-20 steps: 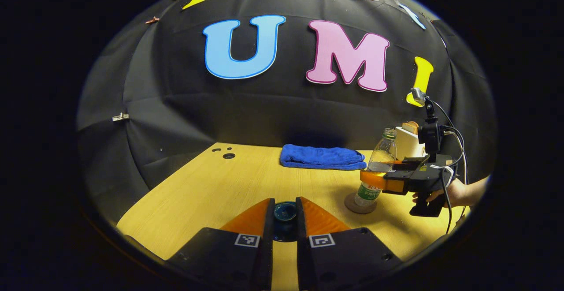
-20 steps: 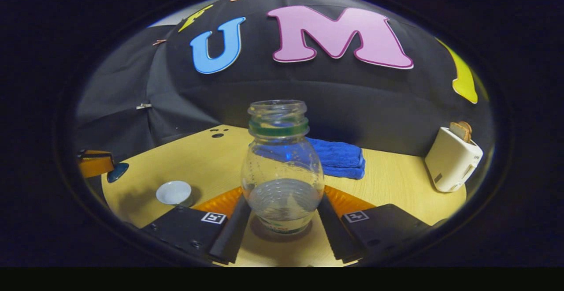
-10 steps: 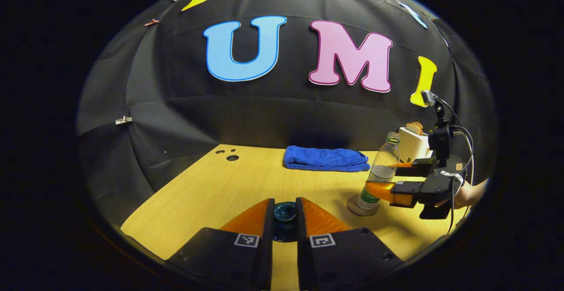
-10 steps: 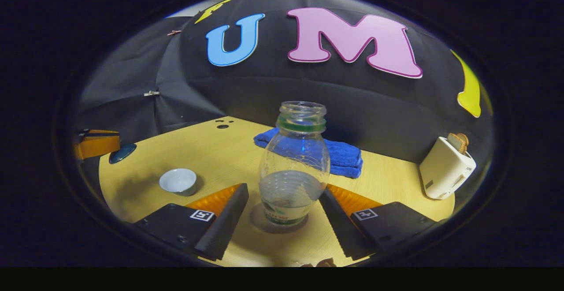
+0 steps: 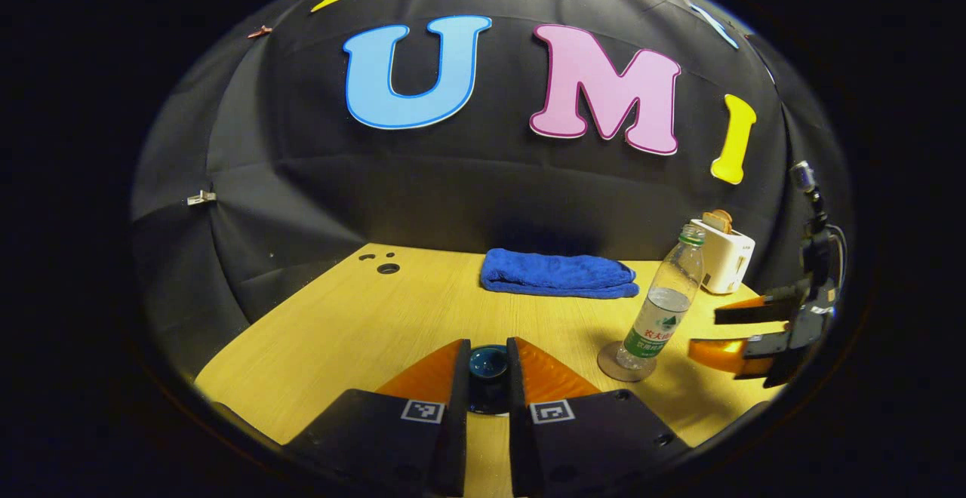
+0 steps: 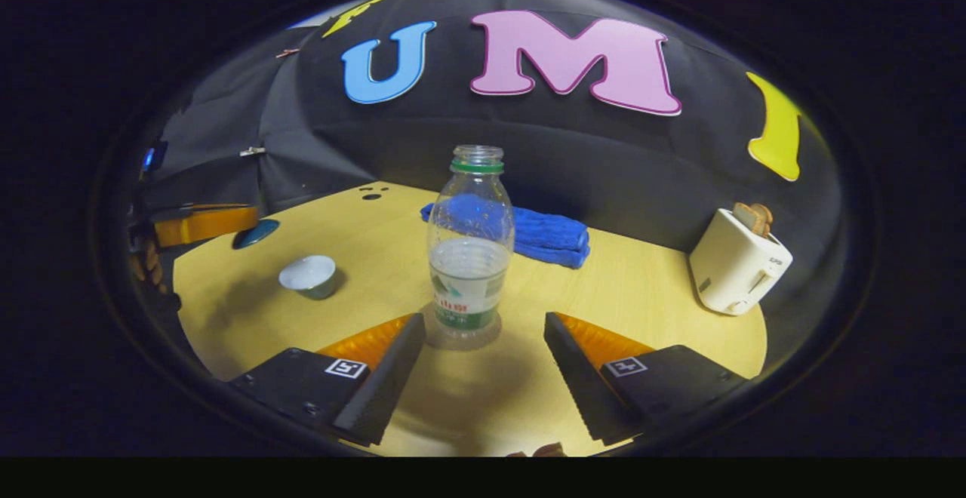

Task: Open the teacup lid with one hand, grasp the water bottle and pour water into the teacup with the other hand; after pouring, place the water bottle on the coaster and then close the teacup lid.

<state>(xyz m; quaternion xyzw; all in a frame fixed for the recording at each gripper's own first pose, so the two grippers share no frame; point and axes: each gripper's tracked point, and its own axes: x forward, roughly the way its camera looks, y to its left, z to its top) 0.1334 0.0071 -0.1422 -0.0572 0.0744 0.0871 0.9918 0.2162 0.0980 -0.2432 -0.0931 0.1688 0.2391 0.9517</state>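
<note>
My left gripper [image 5: 487,344] is shut on the dark teal teacup lid [image 5: 487,368], held above the table. In the right gripper view that left gripper [image 6: 240,222] hangs at the far left with the lid [image 6: 255,233]; the uncovered teacup [image 6: 309,275] sits below and to its right. The clear water bottle [image 6: 468,256], uncapped and partly full, stands upright on the round coaster [image 6: 434,338]. My right gripper [image 6: 484,321] is open, just short of the bottle and apart from it. In the left gripper view the bottle [image 5: 664,308] stands on the coaster [image 5: 608,362], the right gripper [image 5: 706,332] to its right.
A folded blue towel [image 5: 555,273] lies at the back of the wooden table [image 5: 362,324]. A white toaster [image 6: 739,260] with toast in it stands at the back right. The booth's black wall rises behind the table.
My right gripper opened off the bottle and drew back, leaving it upright on the coaster. My left gripper stayed shut on the lid and hardly moved.
</note>
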